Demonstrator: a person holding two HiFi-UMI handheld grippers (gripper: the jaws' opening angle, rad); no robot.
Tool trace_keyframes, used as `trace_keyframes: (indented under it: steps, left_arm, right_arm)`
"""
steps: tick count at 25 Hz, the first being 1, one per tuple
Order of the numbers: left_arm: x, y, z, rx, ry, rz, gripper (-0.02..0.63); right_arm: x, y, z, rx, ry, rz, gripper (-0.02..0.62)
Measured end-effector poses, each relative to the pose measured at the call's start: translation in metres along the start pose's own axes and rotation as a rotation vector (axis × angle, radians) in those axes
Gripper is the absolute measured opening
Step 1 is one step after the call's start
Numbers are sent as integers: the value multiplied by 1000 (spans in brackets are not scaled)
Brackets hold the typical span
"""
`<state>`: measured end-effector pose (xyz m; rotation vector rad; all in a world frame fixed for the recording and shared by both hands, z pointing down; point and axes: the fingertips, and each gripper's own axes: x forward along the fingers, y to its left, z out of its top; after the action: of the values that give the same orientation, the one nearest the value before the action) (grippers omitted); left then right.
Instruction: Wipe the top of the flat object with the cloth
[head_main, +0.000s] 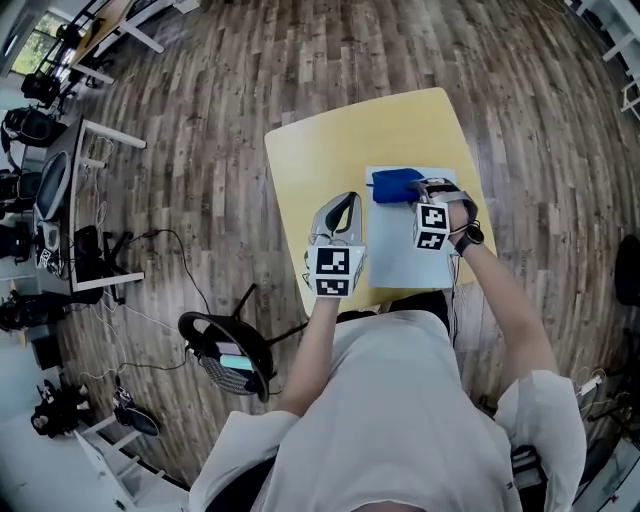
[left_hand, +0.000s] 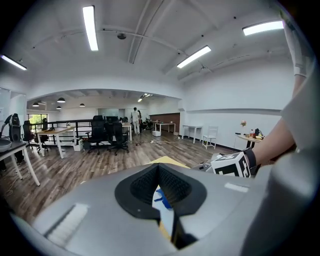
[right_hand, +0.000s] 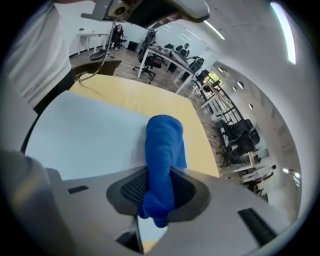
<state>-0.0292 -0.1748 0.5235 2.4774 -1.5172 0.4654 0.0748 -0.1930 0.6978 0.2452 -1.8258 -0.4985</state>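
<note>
Gripping cloth (right_hand: 164, 145) in right tool (right_hand: 159, 194) at far edge of sheet (right_hand: 85, 135); holding left tool (left_hand: 161, 192) closed, empty, beside it. Risking sheet sliding on tabletop (head_main: 320, 150), nothing pinning it.

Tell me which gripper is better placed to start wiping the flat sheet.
Right. The right gripper is shut on the blue cloth, over the pale sheet's far edge; the left gripper holds nothing, beside it.

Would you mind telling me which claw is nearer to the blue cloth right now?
Right. The right claw is clamped on the blue cloth over the flat sheet; the left claw hovers to the cloth's left, apart from it.
</note>
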Motion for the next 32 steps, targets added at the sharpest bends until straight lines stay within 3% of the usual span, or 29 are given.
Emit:
trace_keyframes:
  steps: [9, 14, 20, 28, 32]
  left_arm:
    - [18, -30, 14, -31, -30, -108, 9]
    - [21, -33, 19, -55, -38, -121, 9]
    - [15, -22, 16, -56, -38, -78, 9]
    - [-10, 25, 6, -93, -33, 37, 9]
    - [-17, 36, 0, -100, -22, 63, 9]
  right_arm:
    - [-34, 13, -117, 193, 131, 9, 97]
    - [-43, 9, -133, 256, 147, 11, 97]
    - [-42, -10, -74, 215, 41, -1, 97]
    - [-11, -14, 60, 80, -142, 72, 97]
    - [10, 3, 97, 5, -158, 120, 97]
